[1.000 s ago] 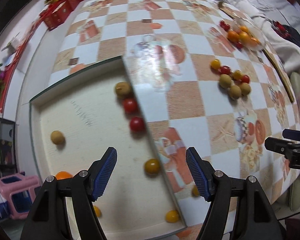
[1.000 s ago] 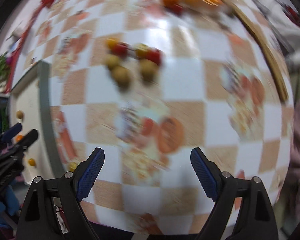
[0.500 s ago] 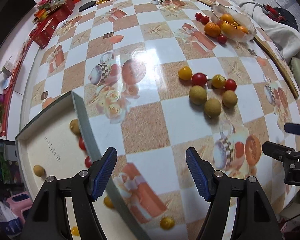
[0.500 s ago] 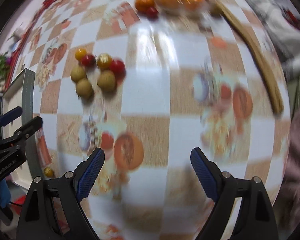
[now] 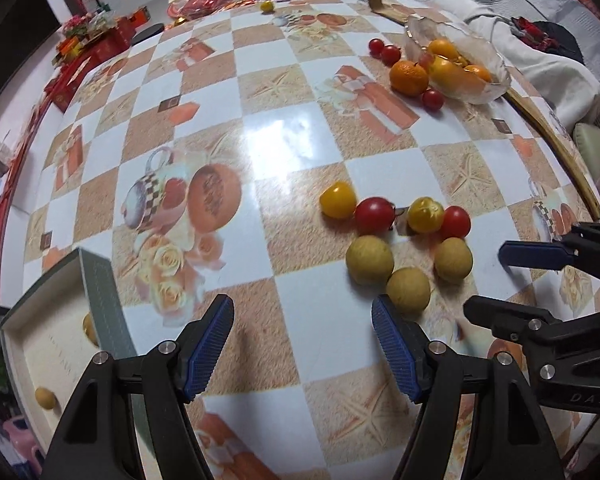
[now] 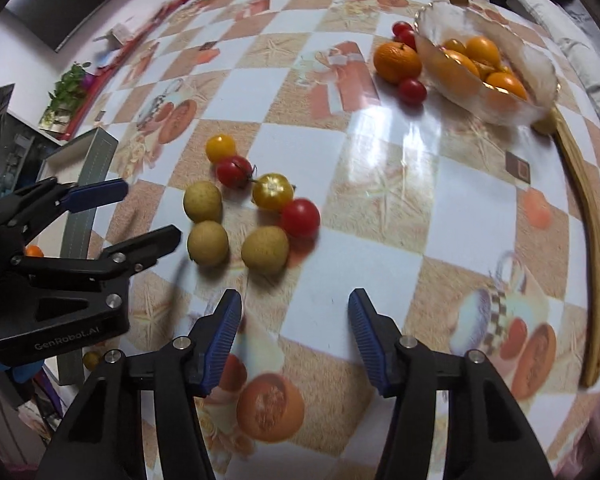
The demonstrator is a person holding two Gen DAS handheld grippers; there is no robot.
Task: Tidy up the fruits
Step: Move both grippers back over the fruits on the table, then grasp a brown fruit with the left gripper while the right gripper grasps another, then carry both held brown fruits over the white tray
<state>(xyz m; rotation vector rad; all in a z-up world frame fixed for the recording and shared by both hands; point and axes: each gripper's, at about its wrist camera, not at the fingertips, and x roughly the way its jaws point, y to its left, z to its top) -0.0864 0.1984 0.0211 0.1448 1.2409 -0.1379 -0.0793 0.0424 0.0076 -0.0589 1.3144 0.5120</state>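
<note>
Far left there's a shallow box (image 5: pixel 96 280) at the table's (image 5: pixel 260 80) edge with a couple of small yellowish fruits (image 5: pixel 45 398) lying inside it. Next over, the left gripper (image 5: pixel 302 344) hangs above bare checkered cloth with its jaws apart and nothing in them, so it's released. Just past its right finger sits the loose fruit pile: three tan round ones (image 5: pixel 369 259), with two red tomatoes (image 5: pixel 375 215) and two yellow ones (image 5: pixel 338 199) in a row right behind them, most of them touching. From the right wrist camera the same pile (image 6: pixel 208 242) sits up and left of the right gripper (image 6: pixel 294 332), which is closing right now, but there's only tablecloth between the pads, so it isn't grabbing anything. Further back and right, an orange (image 6: pixel 397 61) rests against a glass bowl (image 6: pixel 540 64) holding more orange fruit, with red tomatoes (image 6: pixel 412 91) beside it on the table. A long wooden stick (image 6: pixel 588 216) curves along the right edge, running down from the bowl.
</note>
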